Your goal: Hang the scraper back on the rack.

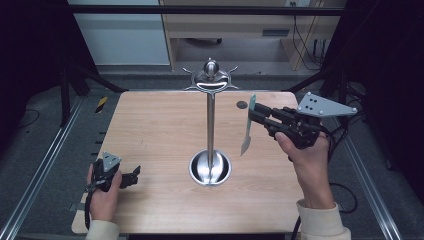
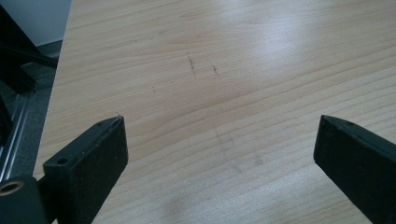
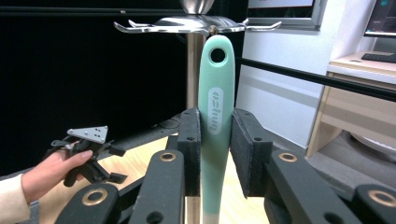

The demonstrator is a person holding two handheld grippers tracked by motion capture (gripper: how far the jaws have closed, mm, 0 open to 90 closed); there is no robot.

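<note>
a: where does everything sit against the metal stand (image 1: 210, 125)?

b: the stand is upright on the wooden table (image 1: 150, 130), its round base (image 1: 210, 169) near the front middle, its hooked top (image 1: 211, 80) over the far edge. the right gripper (image 1: 255, 116) hangs in the air to the right of the pole, raised off the table, held by the right hand (image 1: 307, 155).

a: gripping anything?

b: yes, its 2 jaws are clenched on a mint-green utensil (image 1: 248, 125). from above the utensil hangs upright just right of the pole, apart from it, pale blade end down. in the right gripper view the green handle (image 3: 216, 116) stands between the pads, its hanging hole (image 3: 217, 55) just below the stand's hooks (image 3: 140, 24).

a: and the other one?

b: the left gripper (image 1: 131, 177) lies low, well to the left of the base, near the front edge, in the left hand (image 1: 102, 192). its jaws are spread wide over bare wood, nothing between them.
</note>
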